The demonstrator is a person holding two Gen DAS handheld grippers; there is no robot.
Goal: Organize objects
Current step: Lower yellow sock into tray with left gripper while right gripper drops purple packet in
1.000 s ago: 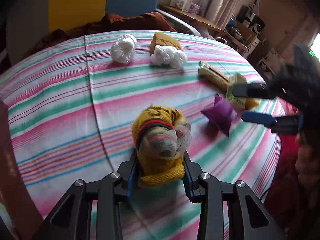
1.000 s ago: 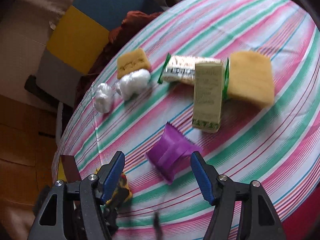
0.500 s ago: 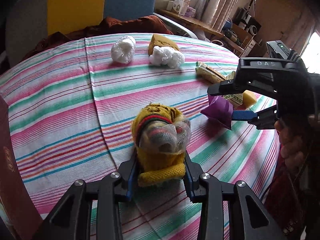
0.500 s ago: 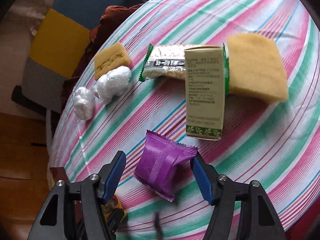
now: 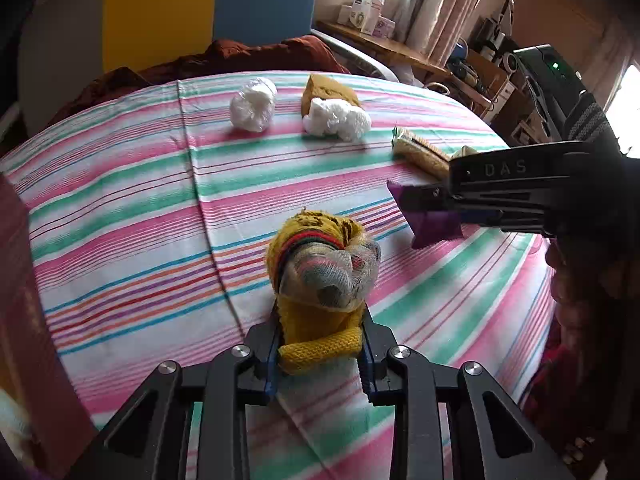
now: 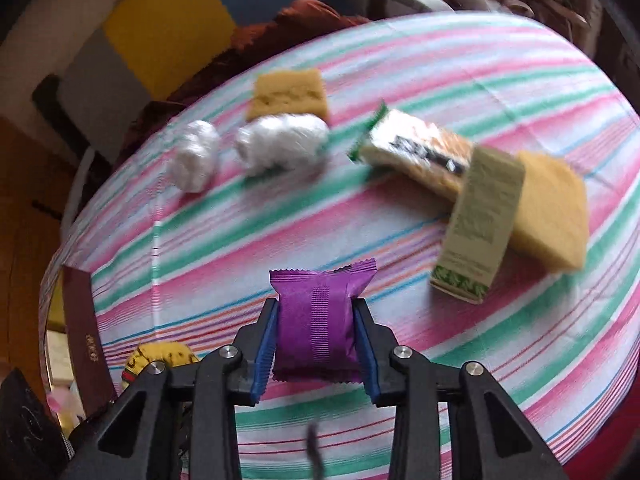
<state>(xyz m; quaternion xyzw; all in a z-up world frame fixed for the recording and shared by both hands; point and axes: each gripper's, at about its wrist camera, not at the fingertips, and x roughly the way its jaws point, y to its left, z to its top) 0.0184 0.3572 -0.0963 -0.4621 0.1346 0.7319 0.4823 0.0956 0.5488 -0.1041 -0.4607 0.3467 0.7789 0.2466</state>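
Right tongs (image 6: 316,350) just clamped onto purple packet (image 6: 316,320), low over striped cloth (image 6: 400,60). Left tongs (image 5: 320,350) squeeze yellow sock (image 5: 316,272). Beyond: two white wads, two sponges, one box, one wrapper; bare cloth near front edge.

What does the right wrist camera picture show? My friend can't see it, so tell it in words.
The right gripper squeezes a purple snack packet between its blue pads, above a striped tablecloth. Behind lie two white plastic-wrapped bundles, two yellow sponges, a green carton and a wrapped cracker bar.
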